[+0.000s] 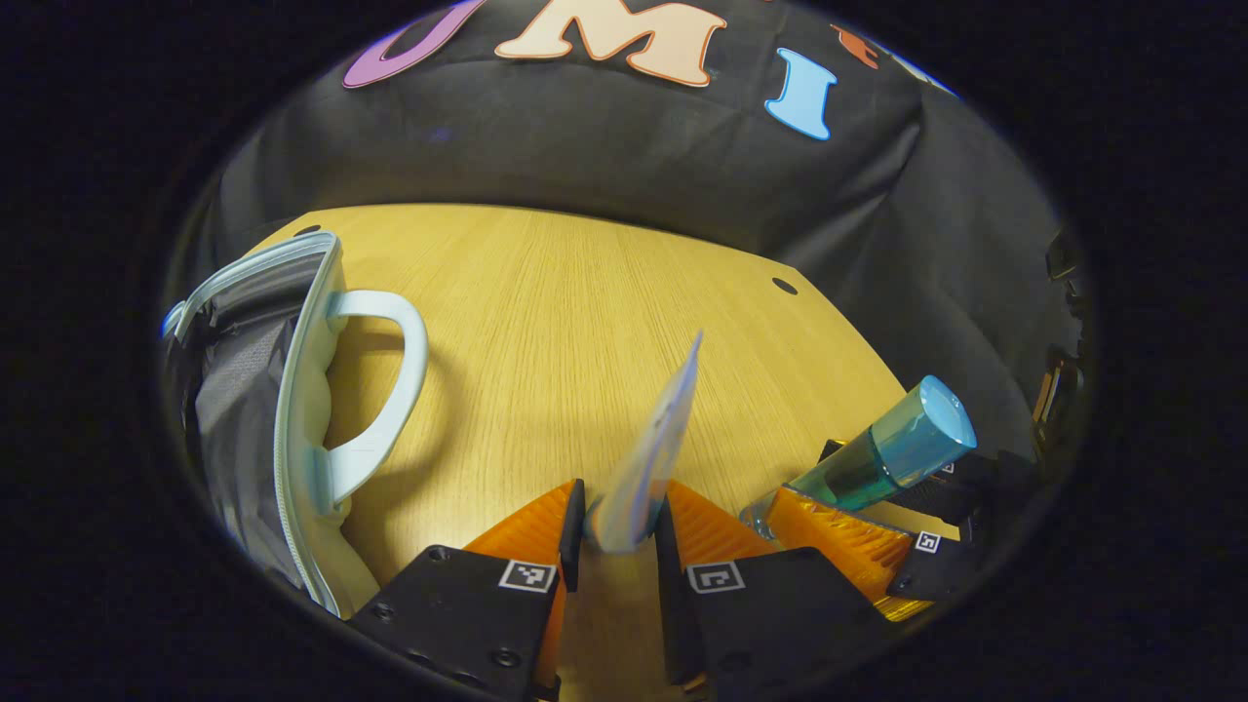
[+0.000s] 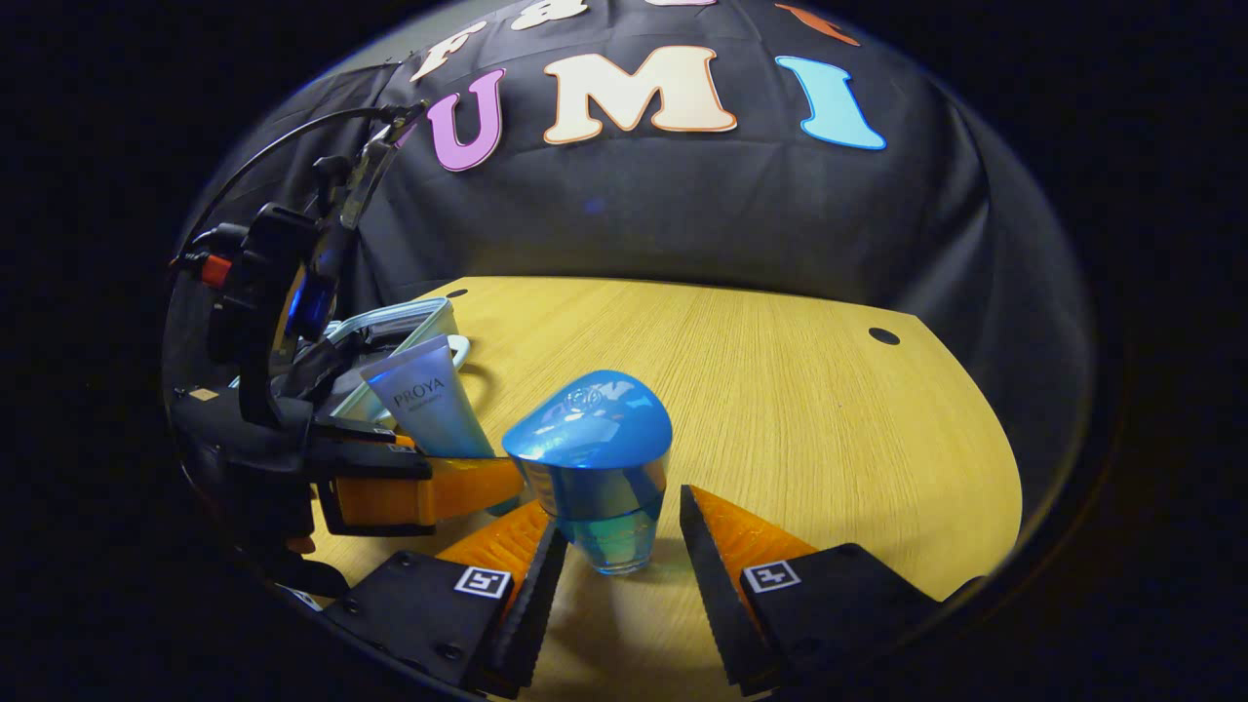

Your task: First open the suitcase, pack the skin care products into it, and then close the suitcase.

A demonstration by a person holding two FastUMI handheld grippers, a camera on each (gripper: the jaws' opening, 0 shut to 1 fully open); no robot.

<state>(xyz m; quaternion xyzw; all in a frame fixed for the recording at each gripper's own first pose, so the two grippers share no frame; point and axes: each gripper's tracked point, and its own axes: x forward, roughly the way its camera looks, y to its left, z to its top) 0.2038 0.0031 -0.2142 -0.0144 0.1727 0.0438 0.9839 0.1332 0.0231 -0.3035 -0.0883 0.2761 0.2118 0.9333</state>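
Left claw (image 1: 614, 531) is pinching the tube (image 1: 651, 450) upright at lower centre, right claw (image 2: 614, 556) is gripping the blue-capped bottle (image 2: 597, 468), so both should be swinging toward the open suitcase (image 1: 283, 409) at frame left, tube dropping first.

Open pale-blue suitcase (image 1: 292, 409) lies on the table; upright lavender tube (image 2: 429, 400) and blue-capped bottle (image 2: 600, 468) near.
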